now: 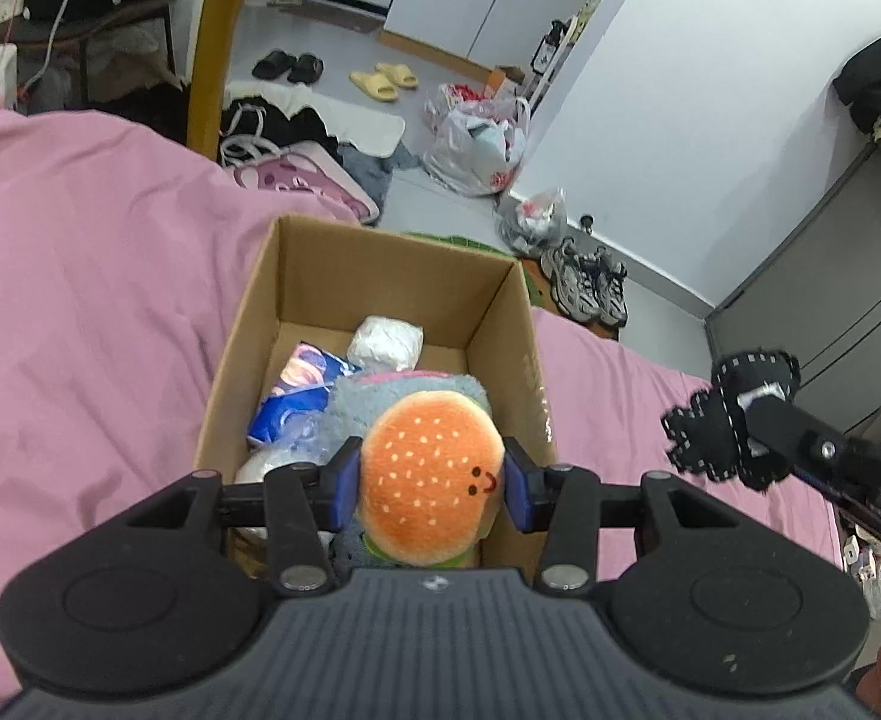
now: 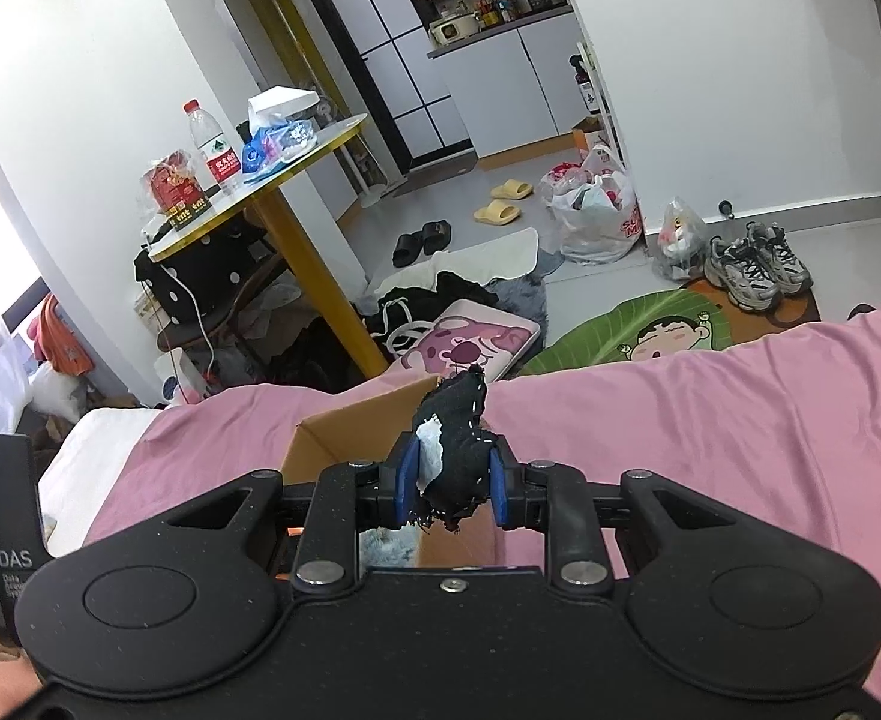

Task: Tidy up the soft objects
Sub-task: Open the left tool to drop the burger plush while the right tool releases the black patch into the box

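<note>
burger clenched in my left gripper over the box; right gripper pinches a black toy thinly, so it may slip onto the pink bedding.

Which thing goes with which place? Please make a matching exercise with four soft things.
Things:
1. burger plush
2. black felt toy
3. white bundle
4. blue printed pack

Places:
a. far end of the cardboard box
b. in the right tool
c. in the left tool
d. left side of the box

Pairs: 1-c, 2-b, 3-a, 4-d
</note>
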The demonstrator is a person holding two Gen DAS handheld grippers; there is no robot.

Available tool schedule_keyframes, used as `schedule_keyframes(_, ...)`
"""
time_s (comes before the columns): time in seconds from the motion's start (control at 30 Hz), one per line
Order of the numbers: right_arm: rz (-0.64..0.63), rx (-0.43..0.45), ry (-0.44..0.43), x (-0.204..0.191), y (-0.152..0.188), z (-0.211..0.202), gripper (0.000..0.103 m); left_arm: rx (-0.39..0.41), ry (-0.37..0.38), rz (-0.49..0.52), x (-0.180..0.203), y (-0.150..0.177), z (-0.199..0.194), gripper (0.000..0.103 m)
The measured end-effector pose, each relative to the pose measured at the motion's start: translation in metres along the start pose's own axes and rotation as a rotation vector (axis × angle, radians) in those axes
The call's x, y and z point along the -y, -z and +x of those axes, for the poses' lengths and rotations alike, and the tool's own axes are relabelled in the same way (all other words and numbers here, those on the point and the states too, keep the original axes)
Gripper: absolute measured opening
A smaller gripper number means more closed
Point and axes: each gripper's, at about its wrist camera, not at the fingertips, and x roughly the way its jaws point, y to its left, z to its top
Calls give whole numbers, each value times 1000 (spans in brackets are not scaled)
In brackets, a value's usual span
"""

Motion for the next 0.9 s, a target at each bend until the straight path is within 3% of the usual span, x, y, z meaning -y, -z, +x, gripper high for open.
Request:
schedule_keyframes(0.17,0,-10,-2,-4,-2,13,25,-50,33,-16,-2,-2,13,51)
schedule_keyframes(0.27,0,-14,-7,-6,-4,22,25,-73,63,-58,-8,-4,18,68)
schedule_keyframes(0.3,0,-17,-10,-7,-5,25,25,-64,70,-71,-10,-5,17,69)
schedule_keyframes(0.43,-2,-28,-18,-13,-7,39,25,-4,51,-94,-15,-10,13,69)
schedule_keyframes(0.8,2,-67,-62,-28,-11,78,26,34,-19,-157,-32,-22,19,69)
schedule_keyframes(0.9,-18,-63,-43,-36,-15,83,33,38,-27,-171,-36,-23,19,69)
